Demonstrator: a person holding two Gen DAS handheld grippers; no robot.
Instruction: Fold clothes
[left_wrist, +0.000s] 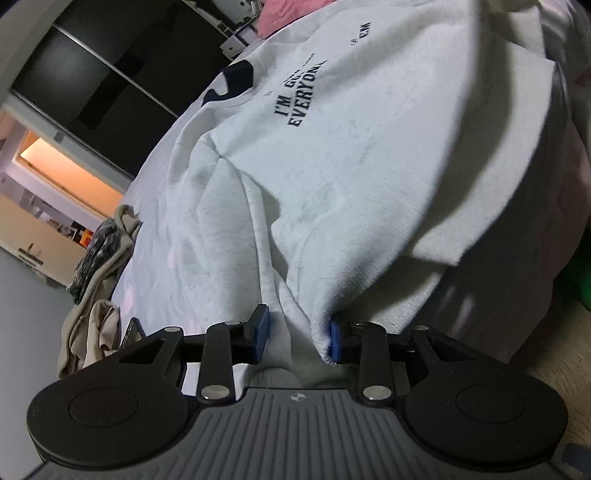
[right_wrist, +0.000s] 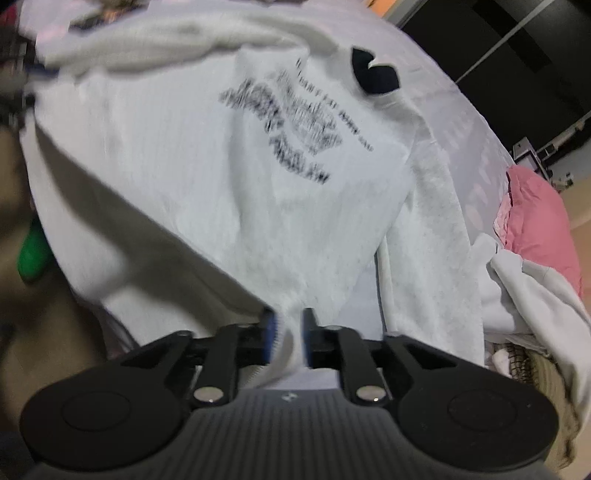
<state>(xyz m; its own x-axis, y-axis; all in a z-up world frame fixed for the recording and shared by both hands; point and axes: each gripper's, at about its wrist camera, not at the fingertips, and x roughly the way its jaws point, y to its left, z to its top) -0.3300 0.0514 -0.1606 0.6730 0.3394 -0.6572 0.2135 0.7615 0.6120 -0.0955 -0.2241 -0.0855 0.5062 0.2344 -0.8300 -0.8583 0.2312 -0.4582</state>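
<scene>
A white sweatshirt (left_wrist: 369, 155) with dark lettering lay spread face up on the bed (left_wrist: 155, 236), its hem bunched at the near edge. The left gripper (left_wrist: 300, 334) stood partly open with hem cloth between its pads, the right-hand pad touching a fold. The right gripper (right_wrist: 289, 341) was narrower, cloth between its pads; whether they pinched it I could not tell.

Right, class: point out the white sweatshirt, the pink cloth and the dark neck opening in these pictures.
sweatshirt (left_wrist: 369, 155): left wrist view, on the front panel right of the print.
pink cloth (right_wrist: 535, 221): right wrist view, on its middle.
neck opening (right_wrist: 373, 74): right wrist view, on the dark inside of the collar.
</scene>
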